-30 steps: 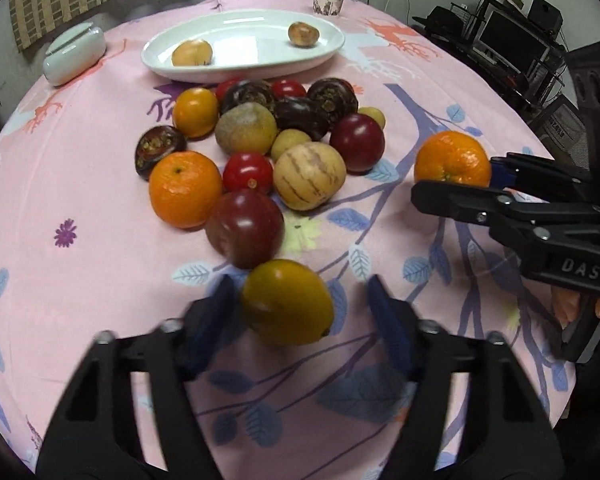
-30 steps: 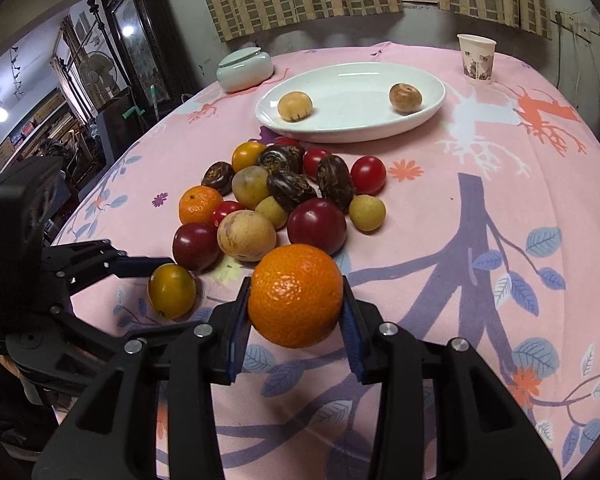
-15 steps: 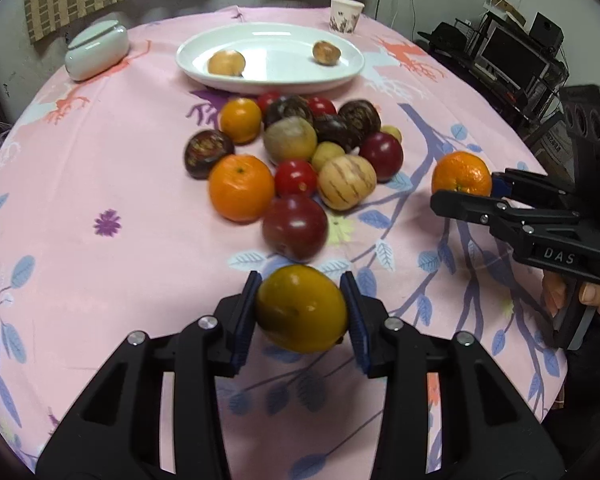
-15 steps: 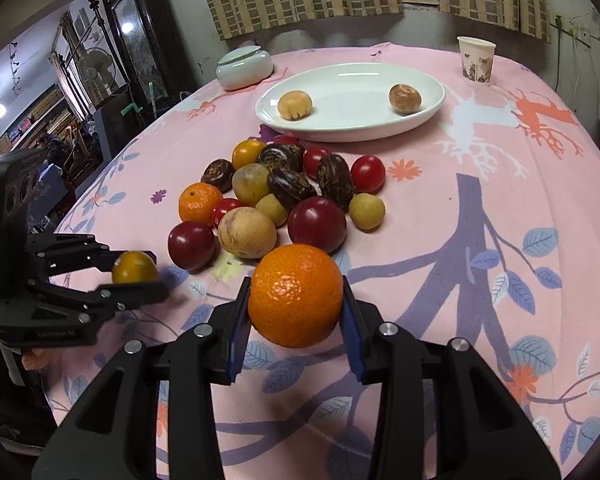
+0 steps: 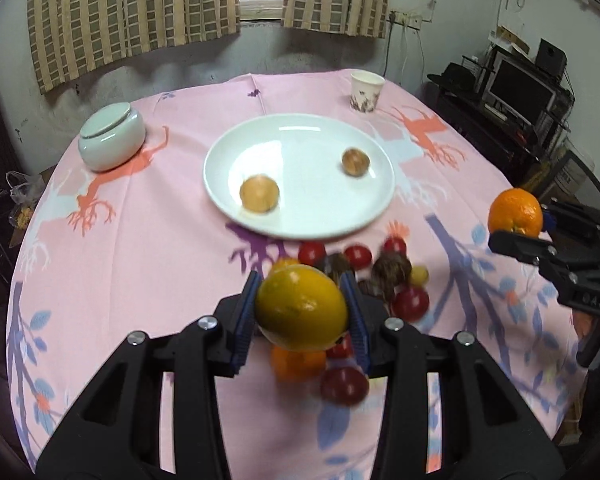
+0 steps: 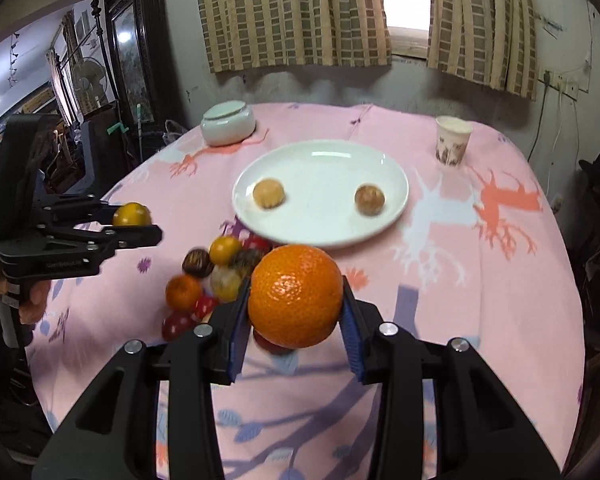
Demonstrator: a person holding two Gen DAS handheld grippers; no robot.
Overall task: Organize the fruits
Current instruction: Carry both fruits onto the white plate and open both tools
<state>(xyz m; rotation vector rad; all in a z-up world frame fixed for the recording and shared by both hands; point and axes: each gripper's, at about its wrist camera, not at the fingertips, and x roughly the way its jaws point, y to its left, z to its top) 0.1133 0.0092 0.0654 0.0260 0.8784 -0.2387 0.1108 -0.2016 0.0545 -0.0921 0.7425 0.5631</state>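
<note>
Left wrist view shows the left gripper [image 5: 300, 312] clamped on a yellow-orange citrus fruit [image 5: 301, 307] above the fruit pile [image 5: 380, 276], the white plate [image 5: 300, 224] straight ahead beyond, while the right gripper [image 6: 296, 300] clamps an orange [image 6: 295, 296], equally near.

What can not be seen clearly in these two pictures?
- Fruit pile, left wrist view: blurred by motion and partly hidden behind the yellow fruit and the left gripper; no exact count.
- Same pile, right wrist view: partly hidden behind the orange in the right gripper.
- Cup print: too small.
</note>
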